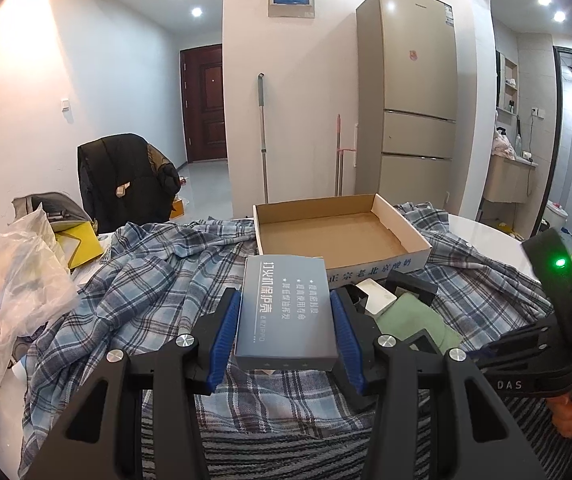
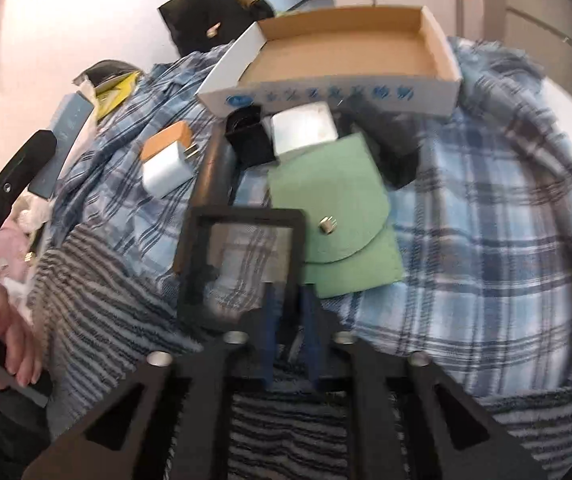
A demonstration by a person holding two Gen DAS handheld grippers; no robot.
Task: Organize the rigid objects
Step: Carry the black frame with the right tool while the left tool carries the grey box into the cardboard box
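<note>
Two hand-held grippers are in play. At lower centre of the left wrist view, the left hand-held gripper (image 1: 285,320) clamps a grey box (image 1: 284,314) between its blue pads, held above the plaid cloth (image 1: 145,280), with the open cardboard tray (image 1: 402,222) just beyond at centre right. In the blurred right wrist view, the right hand-held gripper (image 2: 289,322) seems nearly closed on the near edge of a black frame (image 2: 241,256) at centre; right of it lies a green pouch (image 2: 334,216).
</note>
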